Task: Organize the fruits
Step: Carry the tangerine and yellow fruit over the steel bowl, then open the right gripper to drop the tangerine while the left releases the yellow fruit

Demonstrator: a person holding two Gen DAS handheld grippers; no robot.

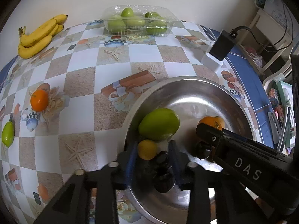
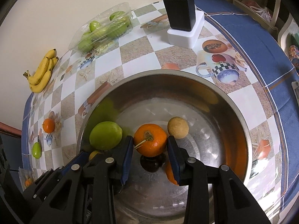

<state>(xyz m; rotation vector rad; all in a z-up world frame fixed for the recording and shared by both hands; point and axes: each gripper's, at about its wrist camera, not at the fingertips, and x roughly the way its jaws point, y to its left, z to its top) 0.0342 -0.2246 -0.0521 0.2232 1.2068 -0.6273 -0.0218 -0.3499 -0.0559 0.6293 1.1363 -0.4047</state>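
A steel bowl (image 2: 186,76) holds a green mango (image 2: 105,135), a small tan round fruit (image 2: 177,127), a yellow lemon (image 1: 147,149) and a dark plum (image 2: 152,163). My right gripper (image 2: 150,145) is shut on an orange (image 2: 150,142) and holds it inside the bowl, above the plum. My left gripper (image 1: 153,147) is open over the bowl's left side, with the lemon and a dark fruit (image 1: 163,179) between its fingers. The right gripper shows as a black arm (image 1: 243,156) in the left wrist view.
On the tablecloth to the left lie a second orange (image 1: 39,100), a small green mango (image 1: 7,134) and a bunch of bananas (image 1: 40,35). A clear plastic box of green fruits (image 1: 139,21) stands at the back. A black charger on a white base (image 2: 184,16) stands behind the bowl.
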